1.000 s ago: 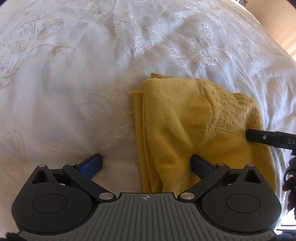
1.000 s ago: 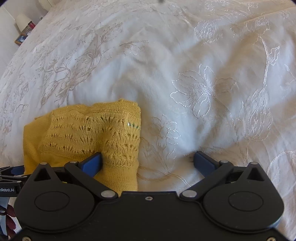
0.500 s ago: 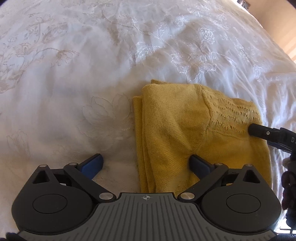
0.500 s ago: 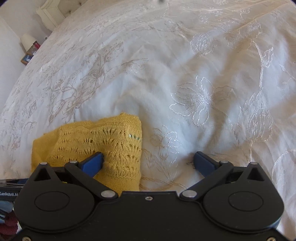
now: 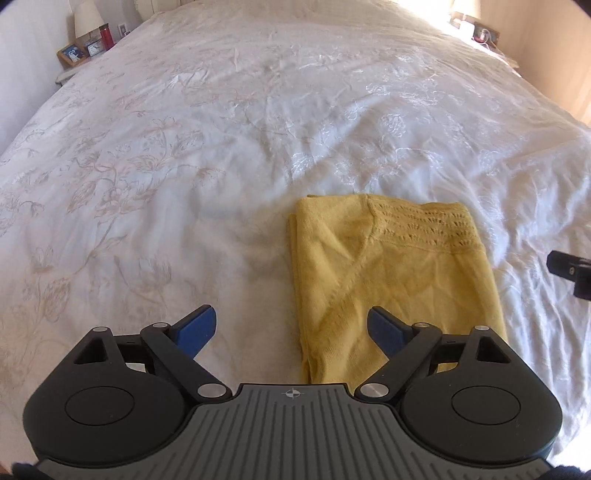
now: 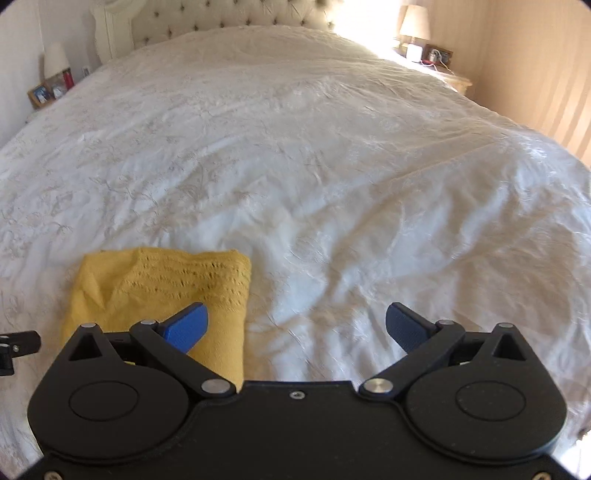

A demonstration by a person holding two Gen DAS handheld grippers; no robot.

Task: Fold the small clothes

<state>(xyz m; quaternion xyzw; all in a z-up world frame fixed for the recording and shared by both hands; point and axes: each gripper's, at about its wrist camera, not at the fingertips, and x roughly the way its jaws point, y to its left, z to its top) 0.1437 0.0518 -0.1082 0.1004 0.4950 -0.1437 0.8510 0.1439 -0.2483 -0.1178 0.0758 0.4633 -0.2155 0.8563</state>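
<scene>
Both tongs have risen and drawn back from the yellow knit garment (image 5: 391, 280) since a second ago, when each had a pad low beside it; the views now take in the whole bed (image 5: 229, 140), the headboard (image 6: 229, 14) and the bedside lamps. The left tongs (image 5: 291, 328) hang above the near left edge of the garment, nothing between their blue pads, and their jaws are closing a little from wide; the right tongs (image 6: 297, 326) stand wide apart and empty, their left pad (image 6: 186, 326) over the garment's near right corner without pressing it, as far as the view shows. The garment lies on the white embroidered bedspread as a neat rectangle, plain knit toward the near side and the lacy openwork band (image 5: 421, 225) across the far end; layered edges show along its left side, which suggests that it has been folded over itself more than once. By my judgement the fold of this piece is finished or close to it; the tongs are held clear and high so the soft knit is not dragged or its layers disturbed. A tip of the other tool shows at the edge of each view, well off the fabric; no further clothes appear on the bed.
</scene>
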